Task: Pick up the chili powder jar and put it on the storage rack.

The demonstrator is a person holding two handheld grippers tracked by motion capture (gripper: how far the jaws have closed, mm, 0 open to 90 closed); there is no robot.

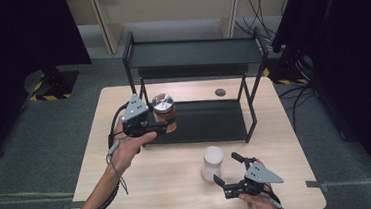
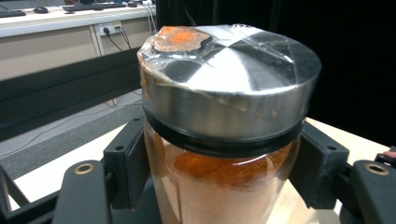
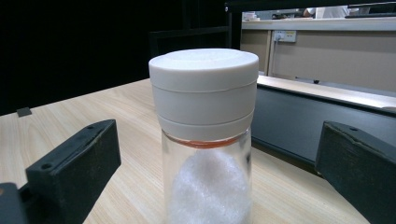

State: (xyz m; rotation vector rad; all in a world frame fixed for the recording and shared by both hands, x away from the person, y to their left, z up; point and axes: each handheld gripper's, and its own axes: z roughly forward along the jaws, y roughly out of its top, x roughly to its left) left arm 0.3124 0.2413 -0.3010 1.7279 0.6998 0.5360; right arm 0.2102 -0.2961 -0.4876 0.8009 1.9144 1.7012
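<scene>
A glass jar of orange powder (image 1: 164, 112) with a silver metal lid is held above the lower shelf of the black rack (image 1: 210, 120), at its left end. My left gripper (image 1: 166, 127) is shut on it; in the left gripper view both pads press the glass of the jar (image 2: 219, 186) just under the lid. A second jar with a white lid and white grains (image 1: 212, 163) stands on the wooden table (image 1: 155, 187). My right gripper (image 1: 227, 170) is open beside it, and the right gripper view shows that jar (image 3: 205, 140) between the spread jaws, untouched.
The two-tier black rack has an upper shelf (image 1: 194, 52) across the back of the table. A small dark disc (image 1: 219, 92) lies on the table behind the lower shelf. Black curtains and cables flank the table on both sides.
</scene>
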